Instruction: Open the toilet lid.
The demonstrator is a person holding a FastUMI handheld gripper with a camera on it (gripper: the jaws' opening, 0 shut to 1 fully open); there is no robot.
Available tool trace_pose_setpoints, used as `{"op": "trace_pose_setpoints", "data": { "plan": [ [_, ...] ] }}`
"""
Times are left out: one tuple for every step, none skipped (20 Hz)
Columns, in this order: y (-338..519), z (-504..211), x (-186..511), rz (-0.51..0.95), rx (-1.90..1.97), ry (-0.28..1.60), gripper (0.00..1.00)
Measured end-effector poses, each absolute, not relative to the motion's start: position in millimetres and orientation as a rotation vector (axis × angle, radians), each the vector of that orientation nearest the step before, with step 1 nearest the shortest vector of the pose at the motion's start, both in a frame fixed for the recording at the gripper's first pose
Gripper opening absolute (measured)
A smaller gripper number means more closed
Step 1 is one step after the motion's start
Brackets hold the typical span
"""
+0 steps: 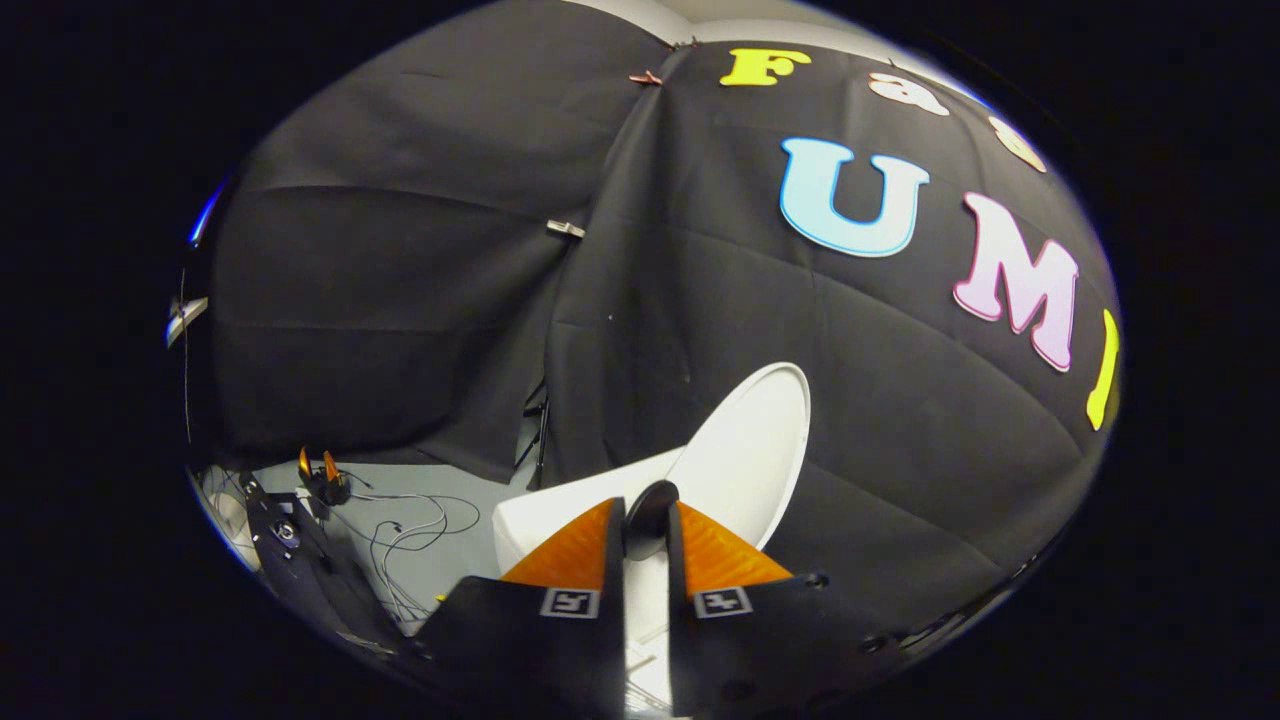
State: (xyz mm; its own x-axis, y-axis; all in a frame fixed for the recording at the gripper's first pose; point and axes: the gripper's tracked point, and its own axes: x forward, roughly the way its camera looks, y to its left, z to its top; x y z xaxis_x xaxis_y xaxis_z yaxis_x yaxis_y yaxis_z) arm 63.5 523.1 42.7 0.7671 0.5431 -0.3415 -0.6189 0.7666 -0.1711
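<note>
The gripper [646, 520] has its two orange fingers [575, 550] drawn close, with only a narrow slot between them, and in that slot sits a small dark round knob [650, 515], which both fingers seem to pinch; whether they press firmly I cannot tell for sure. The knob appears to be fixed to the edge of the toilet lid [745, 455], the white oval just beyond the fingertips, which already stands tilted up and leans toward the black cloth wall [700, 300], with the white toilet body [560, 510] beneath and beside the fingers. By that, the lifting step looks nearly done: the next move likely calls for easing the lid the last bit back until it rests, then spreading the fingers to let go. Farther off, loose cables [410, 530] lie on the grey floor [440, 560].
</note>
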Motion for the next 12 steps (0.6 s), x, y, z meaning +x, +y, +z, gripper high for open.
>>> {"op": "trace_pose_setpoints", "data": {
  "plan": [
    [527.4,38.2,58.3,0.672,-0.288,0.287,0.46],
    [534.4,36.7,52.8,0.709,-0.29,0.287,0.59],
    [535.8,38.9,51.2,0.719,-0.292,0.267,0.72],
    [536.7,42.6,57.7,0.711,-0.309,0.225,0.86],
    [534.3,52.0,59.7,0.696,-0.324,0.175,0.99],
    [530.3,62.7,63.8,0.688,-0.325,0.126,0.99],
    [530.2,74.4,65.5,0.687,-0.31,0.082,0.99],
    [532.5,87.1,66.4,0.695,-0.29,0.045,0.99],
    [533.6,95.5,63.0,0.716,-0.262,0.007,0.99],
    [534.2,103.4,62.0,0.732,-0.238,-0.021,0.99],
    [530.4,110.4,62.5,0.734,-0.221,-0.042,0.99],
    [525.1,117.6,63.0,0.735,-0.202,-0.056,0.98]
  ]
}}
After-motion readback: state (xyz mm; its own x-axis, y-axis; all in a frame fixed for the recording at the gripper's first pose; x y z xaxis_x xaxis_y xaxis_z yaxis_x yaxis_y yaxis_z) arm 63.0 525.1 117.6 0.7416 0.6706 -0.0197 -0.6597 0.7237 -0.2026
